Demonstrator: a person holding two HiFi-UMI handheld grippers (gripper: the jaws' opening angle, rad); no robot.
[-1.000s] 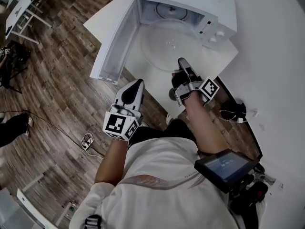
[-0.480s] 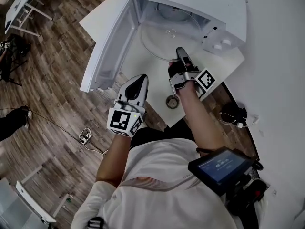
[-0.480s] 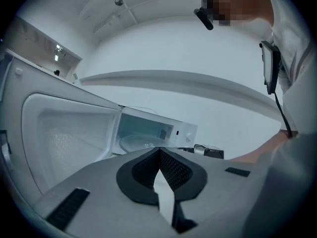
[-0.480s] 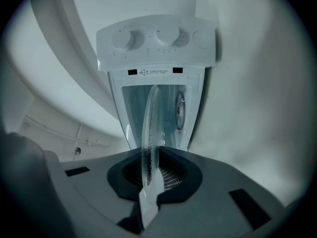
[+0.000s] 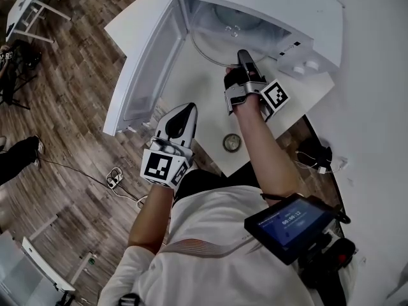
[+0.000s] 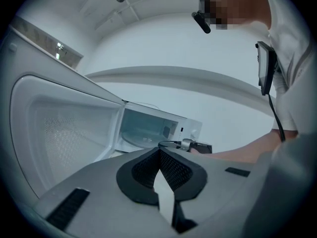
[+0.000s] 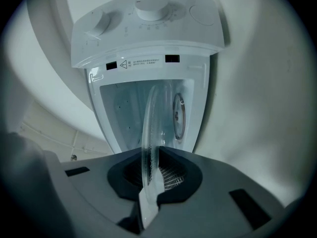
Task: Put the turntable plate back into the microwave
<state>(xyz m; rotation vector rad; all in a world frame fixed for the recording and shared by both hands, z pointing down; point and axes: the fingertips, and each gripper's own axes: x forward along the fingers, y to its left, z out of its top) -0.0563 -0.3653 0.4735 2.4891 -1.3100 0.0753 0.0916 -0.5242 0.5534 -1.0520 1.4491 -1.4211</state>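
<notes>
The microwave point(image 5: 299, 18) stands at the top of the head view on a white table point(image 5: 191, 94). Its door point(image 5: 143, 75) is swung wide to the left, so the cavity is open. The right gripper point(image 7: 151, 175) pinches the near rim of the clear glass plate point(image 7: 151, 128), and its jaws are closed on the glass, which runs edge-on up the middle of the right gripper view. The plate's far part reaches into the mouth of the cavity, while the held rim is outside, over the table in front of the opening. Inside the cavity a round ring point(image 7: 177, 115) shows to the right of the plate in the right gripper view; whether the plate touches it I cannot tell. The rest of the cavity that shows is bare white wall. The left gripper point(image 6: 159, 155) hangs lower left of centre in the head view, off the table's edge and over the wood floor point(image 5: 70, 107). Its jaws are pressed together with nothing between them, and it points toward the open door. A small round piece point(image 5: 231, 143) lies on the table near its front edge, below the right gripper in the head view and apart from the microwave.
</notes>
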